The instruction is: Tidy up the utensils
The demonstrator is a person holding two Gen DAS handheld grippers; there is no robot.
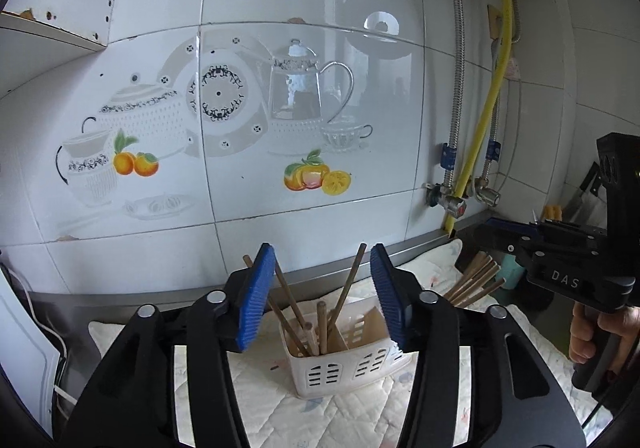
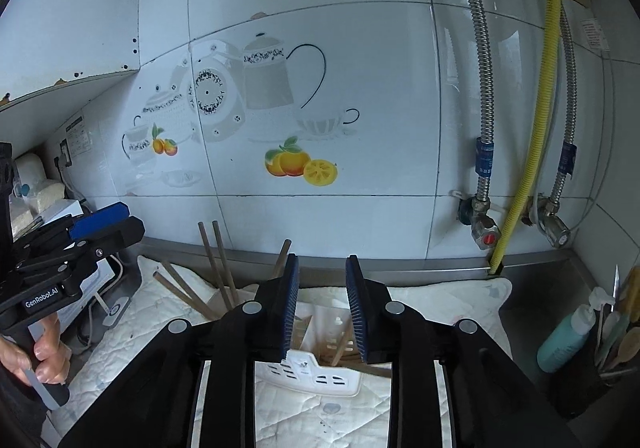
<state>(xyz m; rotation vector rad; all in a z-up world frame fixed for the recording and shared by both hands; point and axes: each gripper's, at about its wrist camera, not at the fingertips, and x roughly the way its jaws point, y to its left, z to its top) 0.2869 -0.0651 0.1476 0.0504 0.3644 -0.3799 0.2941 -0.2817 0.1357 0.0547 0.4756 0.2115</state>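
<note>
- Left gripper (image 1: pixel 323 296): jaws are seen parted, nothing pressed between the blue pads; no chopstick is touched by either pad, as far as can be told.
- Right gripper (image 2: pixel 322 308): jaws are parted more narrowly, nothing is held; only the holder is seen through the gap.
- Utensil holder (image 1: pixel 344 368): a white slotted plastic caddy is set on a quilted cloth (image 1: pixel 352 420), at 6 o'clock under the left pads in the left wrist view.
- Chopsticks (image 1: pixel 320 324) are stood in the caddy's left compartment, leaning apart toward 11 and 1 o'clock; the spread is judged to come from loose dropping, not bundling.
- Loose chopsticks (image 1: pixel 476 284) are seen in a pile at 3 o'clock of the caddy, on the cloth, just under the right gripper; likely the stock left to sort.
- In the right wrist view the caddy sits at 6 o'clock between the pads, with upright sticks at 10 o'clock.
- Both tools are pitched downward over the caddy; a release posture is inferred, not confirmed.
- Teal bottle (image 2: pixel 568 340) is stood at 4 o'clock, well apart.
</note>
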